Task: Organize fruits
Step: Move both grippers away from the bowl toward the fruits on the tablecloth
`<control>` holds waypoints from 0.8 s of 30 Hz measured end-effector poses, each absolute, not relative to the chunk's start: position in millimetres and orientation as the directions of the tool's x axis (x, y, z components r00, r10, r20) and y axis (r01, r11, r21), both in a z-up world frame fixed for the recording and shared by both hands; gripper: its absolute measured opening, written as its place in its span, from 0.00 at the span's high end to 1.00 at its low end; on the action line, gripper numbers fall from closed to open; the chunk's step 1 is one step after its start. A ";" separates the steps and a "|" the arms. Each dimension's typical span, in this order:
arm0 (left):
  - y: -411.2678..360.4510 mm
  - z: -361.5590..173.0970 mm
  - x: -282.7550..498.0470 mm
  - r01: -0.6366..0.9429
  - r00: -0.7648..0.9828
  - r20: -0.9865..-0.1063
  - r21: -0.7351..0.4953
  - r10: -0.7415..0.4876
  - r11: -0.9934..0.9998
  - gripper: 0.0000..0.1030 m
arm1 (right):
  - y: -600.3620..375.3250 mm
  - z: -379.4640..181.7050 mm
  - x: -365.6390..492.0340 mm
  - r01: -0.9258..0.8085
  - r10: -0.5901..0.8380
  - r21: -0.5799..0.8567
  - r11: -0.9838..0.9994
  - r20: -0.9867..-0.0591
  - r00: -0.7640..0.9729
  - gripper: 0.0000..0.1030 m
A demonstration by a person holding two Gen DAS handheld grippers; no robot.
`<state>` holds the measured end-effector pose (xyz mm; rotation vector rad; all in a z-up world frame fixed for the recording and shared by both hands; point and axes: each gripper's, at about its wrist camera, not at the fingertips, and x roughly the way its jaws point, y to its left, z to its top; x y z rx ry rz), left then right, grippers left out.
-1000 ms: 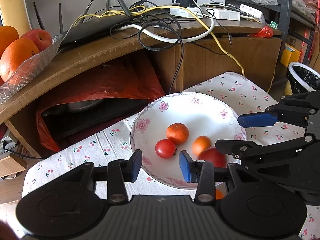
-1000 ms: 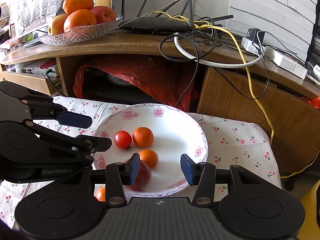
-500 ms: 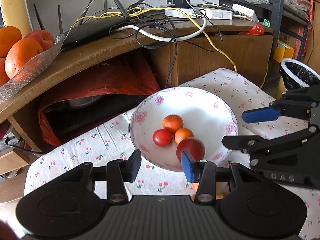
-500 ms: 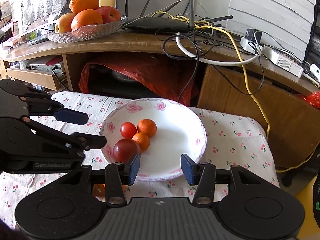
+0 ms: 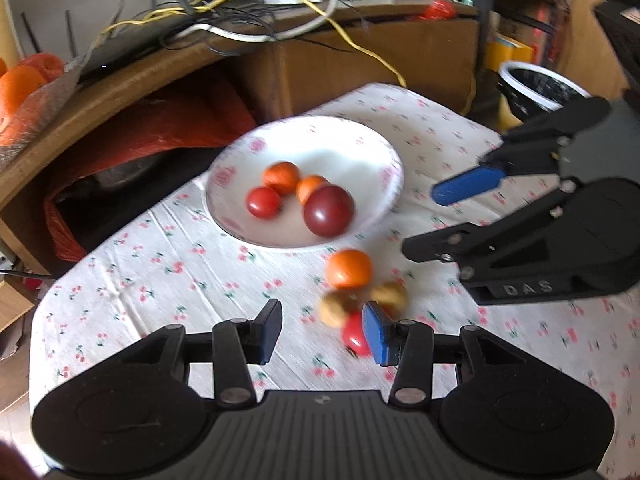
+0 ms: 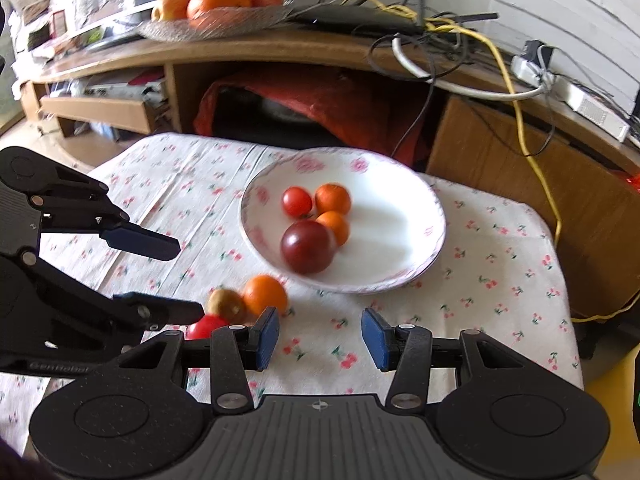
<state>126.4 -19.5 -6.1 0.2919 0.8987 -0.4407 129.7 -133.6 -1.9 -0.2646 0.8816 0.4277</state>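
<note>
- My left tongs (image 5: 320, 330) stand wide with nothing between the flat blue pads; black jointed arms run back to a ribbed grey body
- My right tongs (image 6: 320, 340) are spread wide as well and grip nothing; in the left wrist view they show at the right edge, one blue pad above one black finger
- The bowl (image 6: 424, 200) is round, shallow and glossy white, with pink flowers printed round its rim; it sits on the tabletop (image 6: 500, 280), which is covered by a soft, creased white cloth dotted with small cherries
- Inside the bowl lie four smooth round fruits, bunched together toward my left: a large dark red plum (image 6: 307, 247) nearest me, a small red tomato (image 6: 297, 201), and two mandarins (image 6: 333, 199) with dull orange peel; the plum touches the nearer mandarin
- On the cloth, just outside the bowl's near rim, rests a loose orange (image 6: 265, 295); beside it lies a brown, rough-skinned kiwi (image 6: 226, 305); the left wrist view shows a second brownish fruit (image 5: 390, 295) next to it, blurred
- A shiny red fruit (image 5: 355, 334) lies closest to me, partly hidden behind a pad of my left tongs
- Behind, a curved wooden shelf (image 6: 280, 46) carries a cut-glass dish (image 6: 216, 26) of oranges and apples, and a tangle of cables (image 6: 440, 28)
</note>
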 end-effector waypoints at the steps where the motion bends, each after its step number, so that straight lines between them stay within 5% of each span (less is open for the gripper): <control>1: -20.0 -7.4 124.2 0.494 0.535 -0.807 0.060 -0.250 0.867 0.49 | -132.9 -3.4 128.9 -0.476 0.256 -0.045 0.878 -0.797 0.547 0.59; 18: -20.8 -31.9 117.8 0.562 0.432 -0.847 -0.016 -0.309 0.827 0.49 | -123.2 -26.9 147.8 -0.519 0.357 0.114 0.847 -0.846 0.397 0.61; 24: -17.1 -31.5 120.7 0.566 0.430 -0.837 -0.041 -0.337 0.823 0.49 | -133.8 -29.2 150.7 -0.479 0.429 0.237 0.845 -0.835 0.344 0.80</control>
